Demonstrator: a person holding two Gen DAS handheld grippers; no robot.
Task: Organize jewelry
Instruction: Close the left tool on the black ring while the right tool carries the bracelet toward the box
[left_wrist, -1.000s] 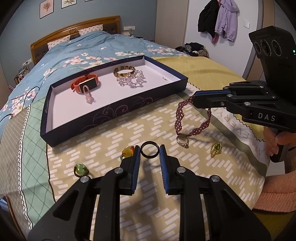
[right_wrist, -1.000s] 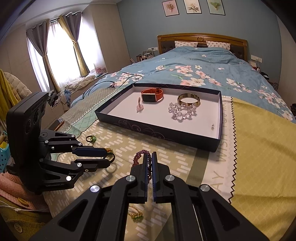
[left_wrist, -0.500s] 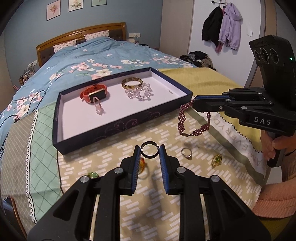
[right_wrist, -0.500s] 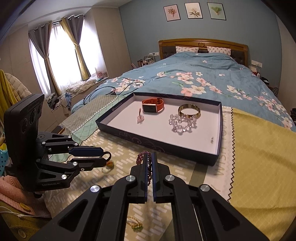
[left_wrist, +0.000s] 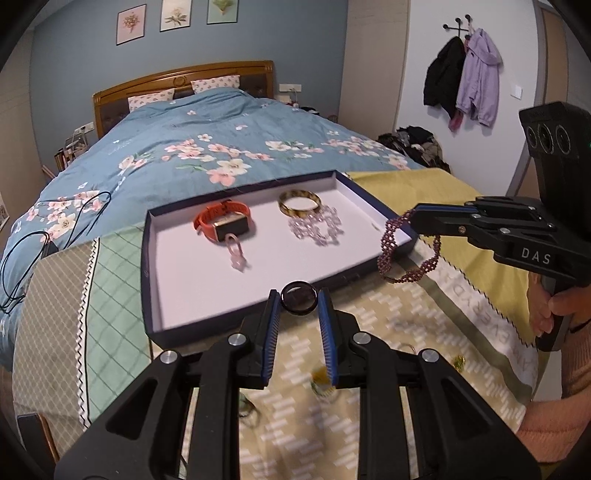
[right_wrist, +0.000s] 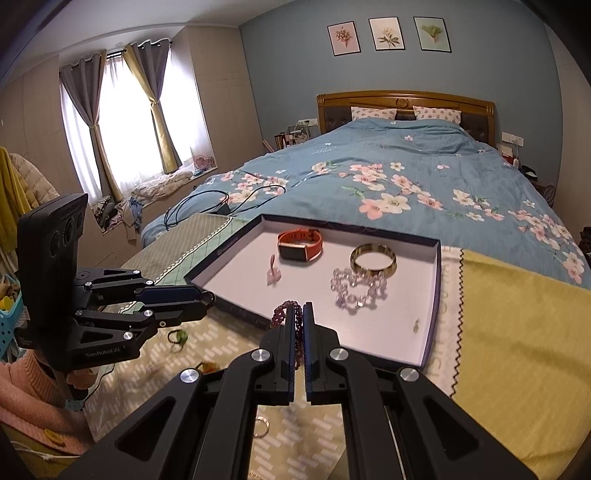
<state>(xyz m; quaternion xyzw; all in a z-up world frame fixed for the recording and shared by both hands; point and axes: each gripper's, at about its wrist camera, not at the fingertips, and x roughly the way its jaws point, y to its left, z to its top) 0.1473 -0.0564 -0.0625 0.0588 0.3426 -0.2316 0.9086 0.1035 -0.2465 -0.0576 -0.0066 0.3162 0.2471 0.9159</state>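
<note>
My left gripper (left_wrist: 298, 295) is shut on a black ring (left_wrist: 298, 297) and holds it in the air at the near edge of the dark blue tray (left_wrist: 184, 334). My right gripper (right_wrist: 299, 309) is shut on a purple beaded bracelet (left_wrist: 391, 243), which hangs beside the tray's right corner; in the right wrist view the bracelet (right_wrist: 282, 314) shows at the fingertips, near the tray's (right_wrist: 430, 343) front wall. In the tray lie an orange watch (left_wrist: 223, 221), a gold bangle (left_wrist: 299, 201), a clear bead bracelet (left_wrist: 316, 227) and a pink pendant (left_wrist: 236, 254).
Loose rings lie on the patterned cloth: an amber one (left_wrist: 322, 380), a green one (right_wrist: 179, 336), a silver one (right_wrist: 261, 426) and a small green-gold piece (left_wrist: 459, 362). The tray sits on a bed with a blue floral quilt (left_wrist: 207, 155). A black cable (left_wrist: 22, 243) lies at the left.
Both grippers have lifted and moved forward toward the tray, carrying the black ring and the purple bracelet. The loose rings on the cloth now lie below and behind the fingers.
</note>
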